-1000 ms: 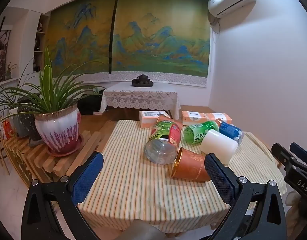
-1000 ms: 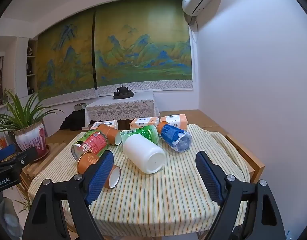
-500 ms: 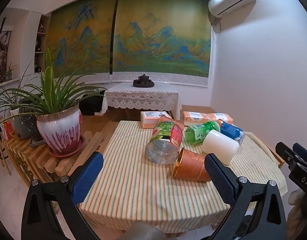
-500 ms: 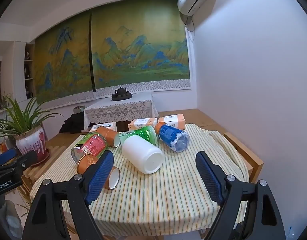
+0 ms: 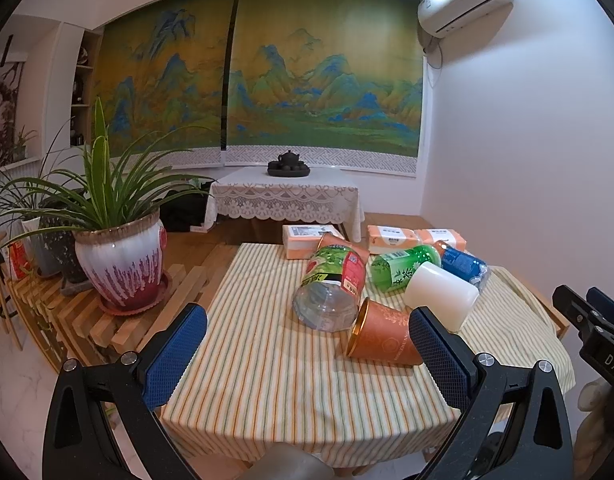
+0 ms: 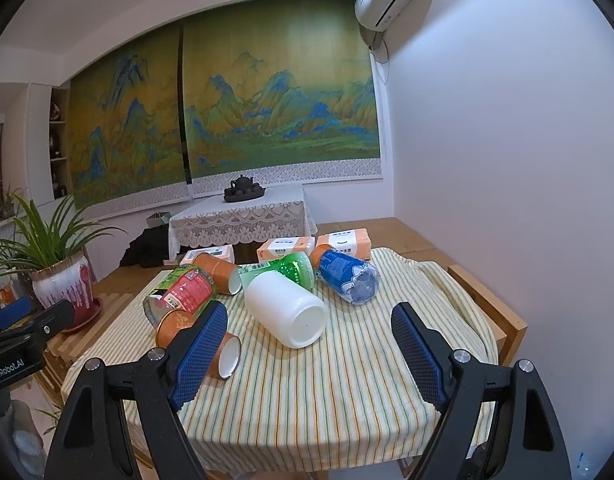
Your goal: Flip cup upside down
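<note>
While the left gripper (image 5: 307,350) hangs over the near edge of the striped table (image 5: 267,380), its blue pads are spread wide with nothing between them. From this wrist, the orange cup (image 5: 383,338) lies on its side just ahead of the right-hand pad, gold rim facing left, touching the clear bottle (image 5: 333,286) with the green and red label. Behind them sits the white jar (image 5: 441,294) (also tipped over), with a green bottle (image 5: 403,266) just beyond it.

Over to the right wrist: the right gripper (image 6: 309,350) is equally wide apart and holds nothing. The orange cup (image 6: 175,326) shows partly behind the left pad, its white inside facing the camera, and the white jar (image 6: 287,306) lies just beside it, near the table's middle
</note>
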